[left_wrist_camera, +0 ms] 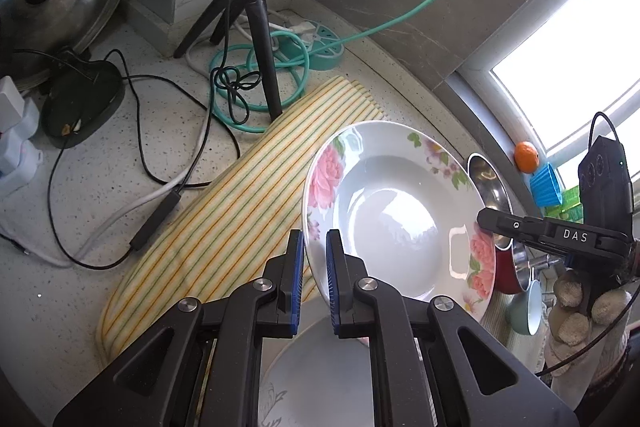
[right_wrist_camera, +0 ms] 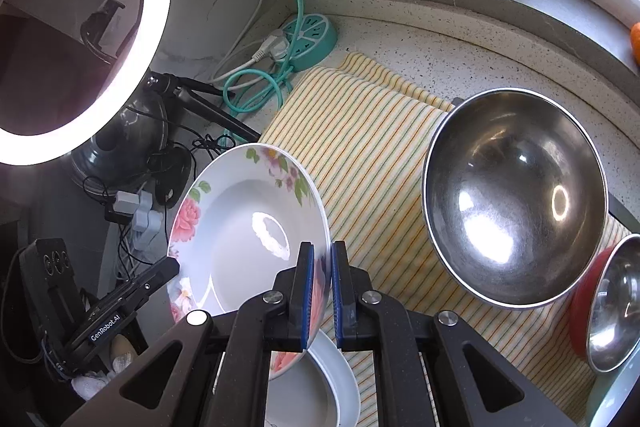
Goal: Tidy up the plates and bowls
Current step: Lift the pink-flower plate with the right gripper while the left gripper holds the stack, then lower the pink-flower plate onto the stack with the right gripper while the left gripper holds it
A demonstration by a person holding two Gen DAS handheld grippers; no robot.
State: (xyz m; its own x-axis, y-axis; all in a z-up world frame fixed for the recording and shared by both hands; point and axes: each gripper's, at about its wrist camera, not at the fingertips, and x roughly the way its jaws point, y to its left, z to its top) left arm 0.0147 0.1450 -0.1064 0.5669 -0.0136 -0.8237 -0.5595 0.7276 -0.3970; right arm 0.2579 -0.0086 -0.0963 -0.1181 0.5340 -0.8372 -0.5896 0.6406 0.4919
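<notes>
Both grippers carry one floral plate above the striped cloth.

The left gripper [left_wrist_camera: 316, 267] and right gripper [right_wrist_camera: 322, 287] each have their jaws clenched on opposite rims of the floral plate [left_wrist_camera: 384, 211], which is tilted in the air over a plain white plate [right_wrist_camera: 332, 379] lying below it. The steel bowl [right_wrist_camera: 516, 203] rests on the striped cloth [right_wrist_camera: 360, 147] covering the desk. The step looks like stacking; the next move would call for levelling the plate and lowering both hands together.
</notes>
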